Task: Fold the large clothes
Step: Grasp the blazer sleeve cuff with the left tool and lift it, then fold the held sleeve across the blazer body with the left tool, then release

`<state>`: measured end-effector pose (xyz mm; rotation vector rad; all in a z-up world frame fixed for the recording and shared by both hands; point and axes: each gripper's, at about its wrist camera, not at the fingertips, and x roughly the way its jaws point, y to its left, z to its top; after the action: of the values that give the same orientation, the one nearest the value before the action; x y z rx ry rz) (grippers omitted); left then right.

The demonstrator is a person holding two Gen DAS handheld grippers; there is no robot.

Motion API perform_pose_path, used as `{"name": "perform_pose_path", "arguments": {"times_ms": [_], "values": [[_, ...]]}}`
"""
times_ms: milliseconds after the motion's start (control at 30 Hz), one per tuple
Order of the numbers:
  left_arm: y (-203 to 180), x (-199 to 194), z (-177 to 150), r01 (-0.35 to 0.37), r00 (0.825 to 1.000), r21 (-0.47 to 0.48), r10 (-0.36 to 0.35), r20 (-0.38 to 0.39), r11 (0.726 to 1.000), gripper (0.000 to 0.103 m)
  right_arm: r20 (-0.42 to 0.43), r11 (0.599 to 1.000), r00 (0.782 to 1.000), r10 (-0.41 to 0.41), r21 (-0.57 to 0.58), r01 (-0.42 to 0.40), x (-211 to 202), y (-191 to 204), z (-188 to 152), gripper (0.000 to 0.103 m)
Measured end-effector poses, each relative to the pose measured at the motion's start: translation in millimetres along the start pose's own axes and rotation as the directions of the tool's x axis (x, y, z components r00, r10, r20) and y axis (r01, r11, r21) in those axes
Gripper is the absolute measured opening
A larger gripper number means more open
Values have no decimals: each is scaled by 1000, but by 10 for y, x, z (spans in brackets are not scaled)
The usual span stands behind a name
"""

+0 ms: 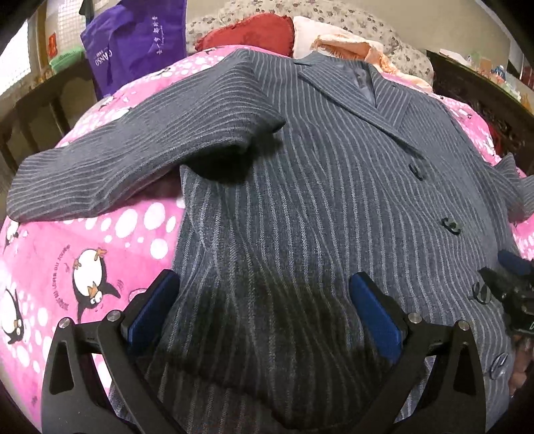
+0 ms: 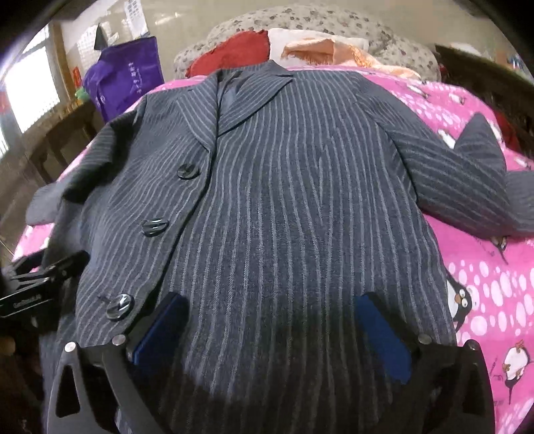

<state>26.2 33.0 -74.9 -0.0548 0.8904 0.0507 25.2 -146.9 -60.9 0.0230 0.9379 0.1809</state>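
A grey pinstriped jacket (image 1: 317, 187) lies front up on a pink penguin blanket (image 1: 110, 247), collar away from me. Its left sleeve (image 1: 133, 160) stretches out sideways; the right sleeve (image 2: 467, 187) lies out to the right. Dark buttons (image 2: 153, 227) run down the front. My left gripper (image 1: 267, 300) is open over the jacket's lower left part, its blue pads (image 1: 377, 320) wide apart. My right gripper (image 2: 272, 320) is open over the lower right part. The right gripper also shows at the edge of the left wrist view (image 1: 510, 283).
A purple bag (image 1: 133, 43) stands at the back left by a dark wooden table (image 1: 43, 100). Red (image 1: 247, 33) and peach (image 1: 343, 43) cloths and a flowered quilt (image 2: 300, 20) lie beyond the collar. A dark wooden bed frame (image 1: 477, 90) runs at the right.
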Motion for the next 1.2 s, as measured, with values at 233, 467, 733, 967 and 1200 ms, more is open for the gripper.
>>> {"name": "perform_pose_path", "arguments": {"times_ms": [233,467,733,967,1200], "values": [[524,-248,346,94,996,-142,-93,13,985,98,2,1000,1000,7,8,-7,2,-7,27,103],[2165,-571,300,73,992,-464,-19,122,883,98,5,1000,1000,4,9,-4,-3,-4,30,103],[2999,-12,303,141,990,-636,-94,108,759,83,6,1000,1000,5,10,-5,-4,-10,23,103],[2994,-222,807,53,990,-566,31,138,823,6,5,1000,1000,4,10,-4,1,4,38,103],[3649,-1123,1096,-102,907,-681,349,237,725,6,-43,999,999,-25,25,26,-62,-7,66,103]]}}
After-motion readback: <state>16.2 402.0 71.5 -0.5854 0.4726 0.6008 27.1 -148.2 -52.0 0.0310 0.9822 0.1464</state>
